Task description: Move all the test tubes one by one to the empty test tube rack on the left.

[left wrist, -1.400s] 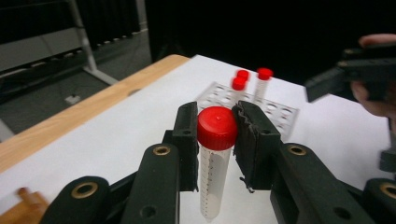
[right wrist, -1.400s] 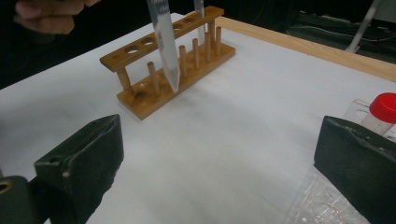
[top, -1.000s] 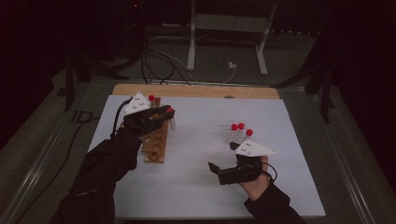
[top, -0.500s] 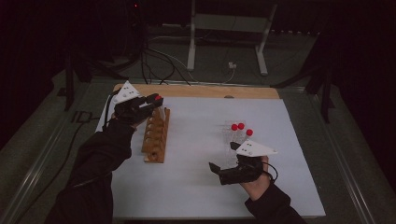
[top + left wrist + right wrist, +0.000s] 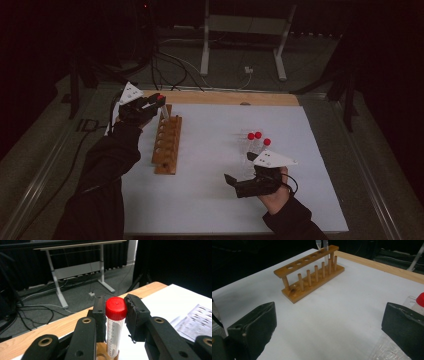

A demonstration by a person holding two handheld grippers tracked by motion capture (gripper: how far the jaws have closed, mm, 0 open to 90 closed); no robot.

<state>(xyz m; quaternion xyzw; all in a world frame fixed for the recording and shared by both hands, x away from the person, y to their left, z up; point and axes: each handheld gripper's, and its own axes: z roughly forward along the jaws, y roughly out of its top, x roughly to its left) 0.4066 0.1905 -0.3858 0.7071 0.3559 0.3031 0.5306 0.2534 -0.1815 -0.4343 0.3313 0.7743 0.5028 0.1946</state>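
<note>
- The wooden rack [image 5: 167, 144] is my landmark: it lies on the white sheet [image 5: 210, 200] that covers the table, well to the person's left, running lengthwise away from them, with a row of round holes along its top bar.
- The left gripper [image 5: 152, 104] hangs over the far end of the rack. Its two black jaws pinch a clear, red-capped tube [image 5: 114, 322] just under the cap, one pad on each side.
- In the left gripper view the tube stands nearly upright, and its lower part dips into a hole of the rack [image 5: 106, 353] at the bottom edge of that picture. How deep it sits I cannot tell.
- From the high view the red cap [image 5: 160, 98] shows right at the rack's far end hole, beside the wooden edge of the table [image 5: 225, 97].
- In the right gripper view the same tube [image 5: 325, 246] shows only as a clear tip entering the far hole of the rack [image 5: 309, 275]; the other holes stand empty.
- The right gripper [image 5: 239, 184] is well apart from the rack, on the person's right side of the sheet, held low and pointing back toward the rack. Its jaws are spread wide with only bare sheet between them.
- Three more red-capped tubes [image 5: 256, 142] lie close together just beyond the right gripper, also well apart from the rack.
- A printed paper [image 5: 197, 321] lies on the sheet to the right in the left gripper view.
</note>
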